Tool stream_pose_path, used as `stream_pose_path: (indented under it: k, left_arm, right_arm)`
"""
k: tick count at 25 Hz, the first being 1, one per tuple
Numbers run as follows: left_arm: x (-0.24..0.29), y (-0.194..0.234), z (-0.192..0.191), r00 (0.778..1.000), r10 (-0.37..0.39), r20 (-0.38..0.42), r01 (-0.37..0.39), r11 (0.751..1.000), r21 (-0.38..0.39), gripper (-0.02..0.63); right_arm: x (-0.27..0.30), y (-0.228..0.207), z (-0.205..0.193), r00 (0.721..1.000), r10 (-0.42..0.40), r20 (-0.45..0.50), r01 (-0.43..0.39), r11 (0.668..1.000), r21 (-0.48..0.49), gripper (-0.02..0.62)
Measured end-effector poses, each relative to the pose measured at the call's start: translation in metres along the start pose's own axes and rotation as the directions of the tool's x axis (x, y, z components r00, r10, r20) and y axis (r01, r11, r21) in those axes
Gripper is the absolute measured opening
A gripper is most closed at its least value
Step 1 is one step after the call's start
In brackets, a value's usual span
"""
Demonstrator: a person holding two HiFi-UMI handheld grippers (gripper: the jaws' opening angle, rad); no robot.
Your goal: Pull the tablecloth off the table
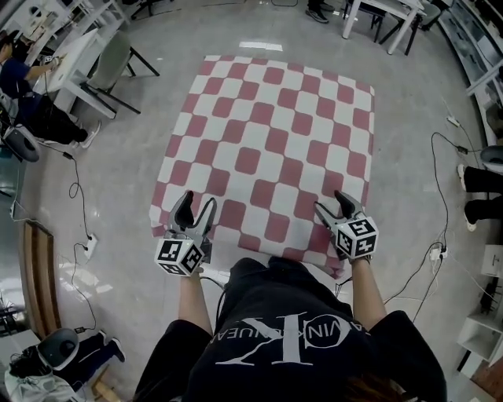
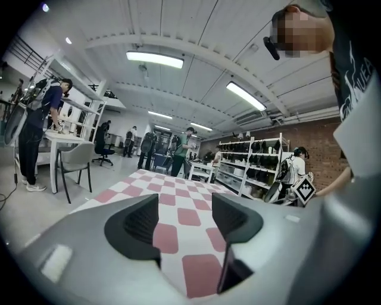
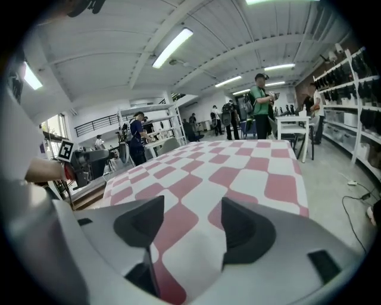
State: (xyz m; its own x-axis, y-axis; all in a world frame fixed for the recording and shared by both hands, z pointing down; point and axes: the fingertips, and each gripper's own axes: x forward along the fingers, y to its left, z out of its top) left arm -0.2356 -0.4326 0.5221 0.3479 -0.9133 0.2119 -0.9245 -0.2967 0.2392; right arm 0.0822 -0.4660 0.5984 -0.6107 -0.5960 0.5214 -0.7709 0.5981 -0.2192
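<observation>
Head view looks down on one pink-and-white checked tablecloth [image 1: 267, 149], spread flat over the surface and hiding it completely. Its near edge hangs down just in front of the person's dark shirt. Both grippers sit above that near edge. The left gripper [image 1: 198, 200] is just inside the near-left corner and the right gripper [image 1: 334, 202] just inside the near-right corner. They are well apart, and each carries one cube with square markers behind its jaws. In the left gripper view the left gripper [image 2: 186, 217] has its two dark jaws standing apart. The checked cloth [image 2: 178, 196] shows in the gap and runs away beyond it, and neither pad presses on it. The right gripper view shows the same: the right gripper [image 3: 189, 223] is parted, with cloth [image 3: 238, 173] lying low in the gap and nothing pinched. Whether either gripper touches the fabric from above cannot be told. Glossy grey floor [image 1: 118, 157] lies open along the cloth's left, far and right edges. One black cable [image 1: 75, 192] trails over it on the left to a white power strip [image 1: 89, 246], and another black cable [image 1: 440, 180] loops on the right. One grey chair [image 1: 114, 59] and one white desk [image 1: 63, 67] stand beyond the far-left corner, well clear of the cloth. One white table [image 1: 389, 12] stands past the far-right corner.
</observation>
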Motion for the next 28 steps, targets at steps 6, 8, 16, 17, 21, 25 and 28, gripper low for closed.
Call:
stream_pose_path:
  k: [6, 8, 16, 17, 21, 25, 28]
  left_arm:
    - [0.031, -0.004, -0.011, 0.998, -0.035, -0.054, 0.034, 0.999, -0.011, 0.273]
    - [0.039, -0.005, -0.017, 0.995, -0.059, -0.083, 0.059, 0.998, -0.006, 0.278]
    - [0.067, 0.02, -0.014, 0.986, -0.105, -0.132, 0.107, 0.994, 0.007, 0.285]
    - [0.07, 0.024, -0.014, 0.985, -0.107, -0.137, 0.109, 0.994, 0.008, 0.285]
    - [0.081, 0.039, -0.013, 0.981, -0.112, -0.158, 0.115, 0.993, 0.009, 0.288]
    - [0.09, 0.063, -0.019, 0.976, -0.08, -0.205, 0.084, 0.996, 0.008, 0.302]
    - [0.093, 0.081, -0.022, 0.973, -0.061, -0.225, 0.06, 0.998, -0.011, 0.321]
  right_arm:
    - [0.008, -0.034, -0.004, 0.994, -0.09, -0.065, 0.092, 0.995, 0.028, 0.278]
    - [0.009, -0.051, -0.004, 0.988, -0.137, -0.077, 0.142, 0.988, 0.058, 0.282]
    - [0.029, -0.115, 0.013, 0.941, -0.324, -0.1, 0.335, 0.933, 0.133, 0.299]
    - [0.031, -0.122, 0.013, 0.931, -0.348, -0.115, 0.361, 0.922, 0.138, 0.303]
    - [0.036, -0.148, 0.009, 0.892, -0.42, -0.167, 0.447, 0.874, 0.189, 0.313]
    - [0.044, -0.152, -0.001, 0.879, -0.414, -0.235, 0.466, 0.85, 0.246, 0.314]
    - [0.049, -0.146, 0.001, 0.877, -0.406, -0.258, 0.464, 0.855, 0.232, 0.314]
